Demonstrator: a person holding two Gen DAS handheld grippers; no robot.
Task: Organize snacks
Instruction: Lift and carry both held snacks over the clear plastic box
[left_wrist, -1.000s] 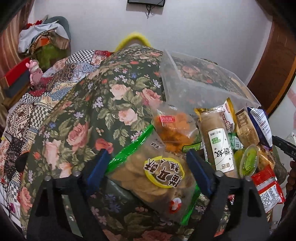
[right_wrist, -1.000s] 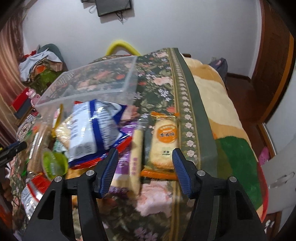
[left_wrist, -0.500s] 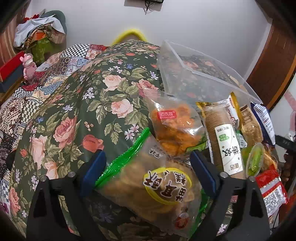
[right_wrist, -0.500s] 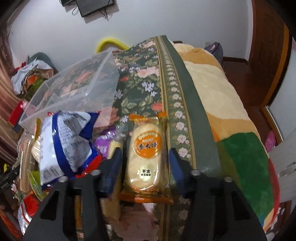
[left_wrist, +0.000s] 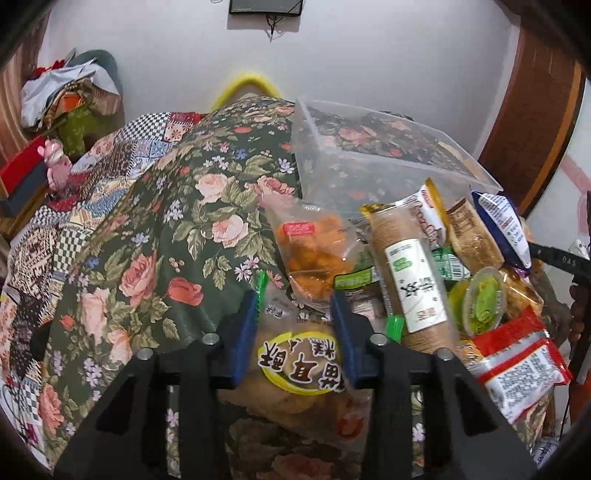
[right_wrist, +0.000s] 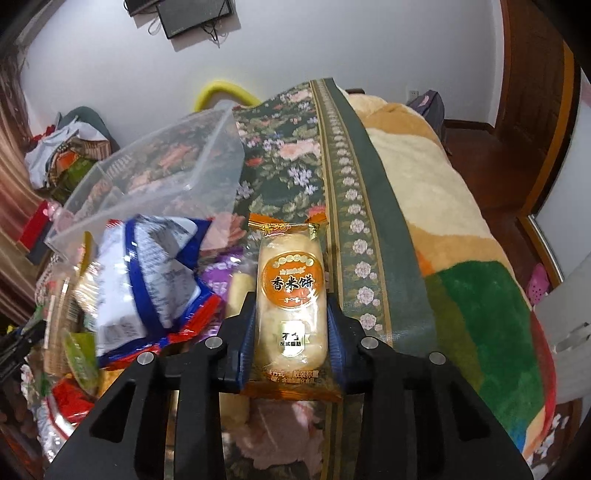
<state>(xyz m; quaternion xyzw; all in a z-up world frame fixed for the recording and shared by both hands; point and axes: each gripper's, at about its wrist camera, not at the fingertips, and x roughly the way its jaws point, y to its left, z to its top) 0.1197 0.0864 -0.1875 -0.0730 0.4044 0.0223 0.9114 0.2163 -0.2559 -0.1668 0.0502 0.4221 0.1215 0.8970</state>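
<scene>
Between each gripper's blue jaws sits 1 clamped packet (left: biscuit bag (left_wrist: 295, 354); right: rice-cracker pack (right_wrist: 291, 295)).

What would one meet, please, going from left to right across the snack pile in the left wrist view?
Orange snack bag → brown biscuit roll → green jelly cup → red packet.
</scene>
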